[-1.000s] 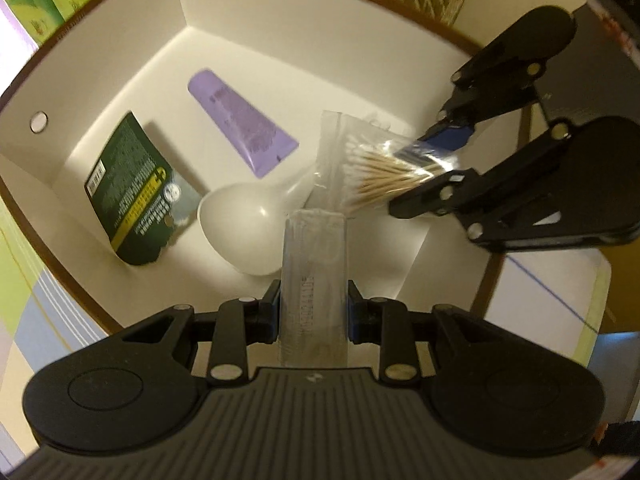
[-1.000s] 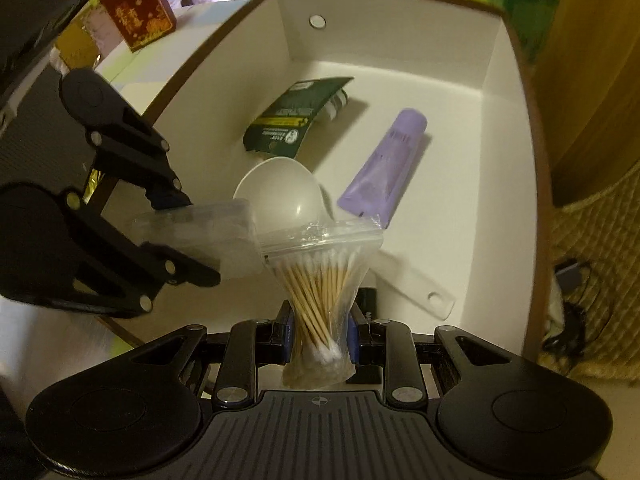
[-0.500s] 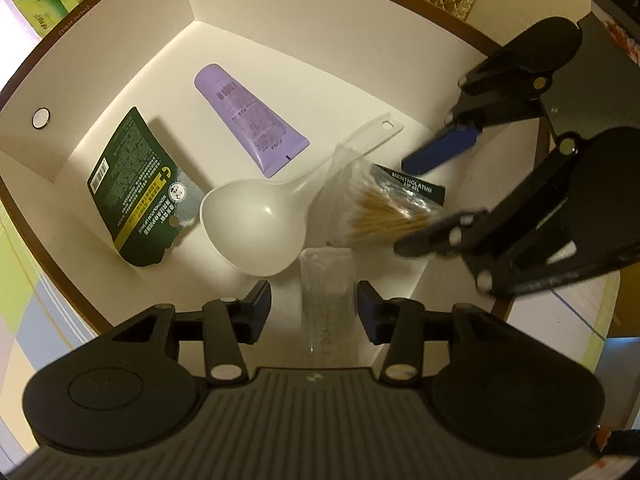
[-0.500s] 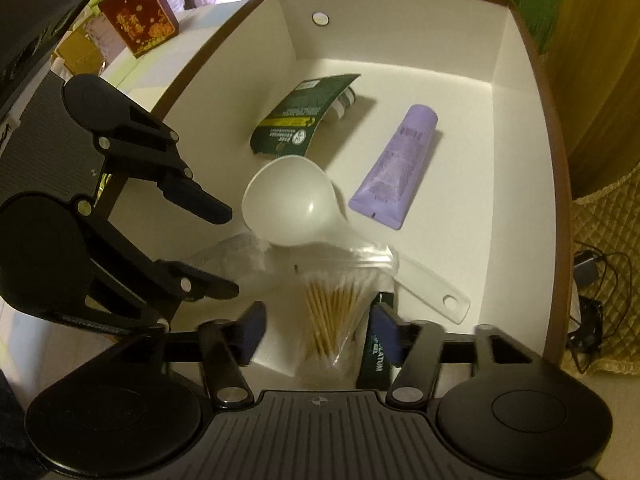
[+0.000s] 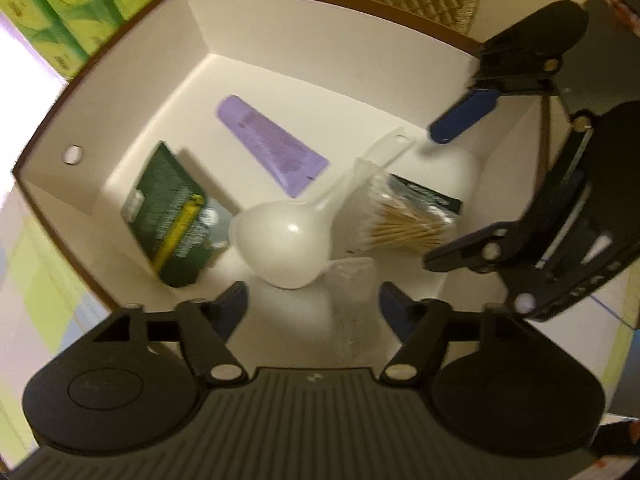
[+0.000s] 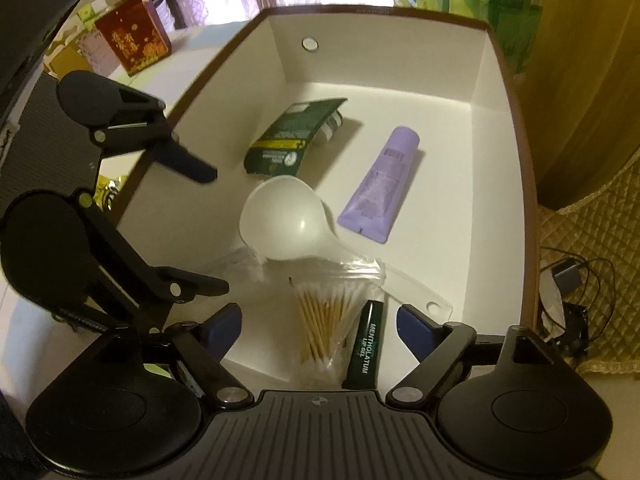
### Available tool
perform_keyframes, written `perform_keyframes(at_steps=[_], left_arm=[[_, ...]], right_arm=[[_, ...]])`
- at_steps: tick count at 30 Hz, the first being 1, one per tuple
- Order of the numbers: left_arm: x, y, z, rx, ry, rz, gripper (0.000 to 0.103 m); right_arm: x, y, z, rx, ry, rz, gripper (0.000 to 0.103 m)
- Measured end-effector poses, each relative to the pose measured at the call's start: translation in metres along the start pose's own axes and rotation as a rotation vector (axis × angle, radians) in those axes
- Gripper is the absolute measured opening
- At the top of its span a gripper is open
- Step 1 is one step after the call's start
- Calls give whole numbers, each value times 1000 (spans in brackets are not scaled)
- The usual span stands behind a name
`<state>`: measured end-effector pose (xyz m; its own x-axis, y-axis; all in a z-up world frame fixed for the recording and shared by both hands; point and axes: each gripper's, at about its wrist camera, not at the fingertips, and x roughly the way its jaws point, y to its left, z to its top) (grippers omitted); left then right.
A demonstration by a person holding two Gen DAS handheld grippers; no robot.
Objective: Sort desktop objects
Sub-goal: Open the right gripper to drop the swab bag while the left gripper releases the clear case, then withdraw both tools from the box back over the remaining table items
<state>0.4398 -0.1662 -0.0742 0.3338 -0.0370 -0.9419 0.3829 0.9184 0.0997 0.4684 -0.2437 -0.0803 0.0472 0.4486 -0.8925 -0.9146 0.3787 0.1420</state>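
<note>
Both bags dropped: clear cotton-swab bag (image 6: 332,312) below opening right gripper (image 6: 320,330), clear plastic packet (image 5: 352,292) below opening left gripper (image 5: 312,304), neither gripped, both sorted into white box (image 6: 496,160).

Your white box (image 6: 496,128), brown-rimmed, holds everything. Bag of cotton swabs (image 6: 326,316) lies flat at near wall, wooden sticks fanned, partly over dark green Mentholatum lip gel tube (image 6: 366,350). Clear packet (image 5: 352,304) lies beside it, blurred. White plastic scoop (image 6: 286,222) sits mid-floor, bowl up, handle under swab bag. Purple tube (image 6: 384,184) and green pouch (image 6: 296,136) lie flat beyond, apart.
</note>
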Motion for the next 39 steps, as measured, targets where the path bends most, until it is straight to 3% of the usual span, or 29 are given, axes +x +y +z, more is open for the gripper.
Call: perform_keyframes(at_steps=[3,24,39], left_arm=[[-8,6,-2,2,-27,6,83],[-46,9,-19,-37,-114,34,88],[-94,13,-58,-117,-200,31,90]], right_arm=[[-7,6,1,-19,-29,-29,99],[-33,41,-5,-80,-74,-94,101],[-57,74,-18,-77,-132,-125,101]])
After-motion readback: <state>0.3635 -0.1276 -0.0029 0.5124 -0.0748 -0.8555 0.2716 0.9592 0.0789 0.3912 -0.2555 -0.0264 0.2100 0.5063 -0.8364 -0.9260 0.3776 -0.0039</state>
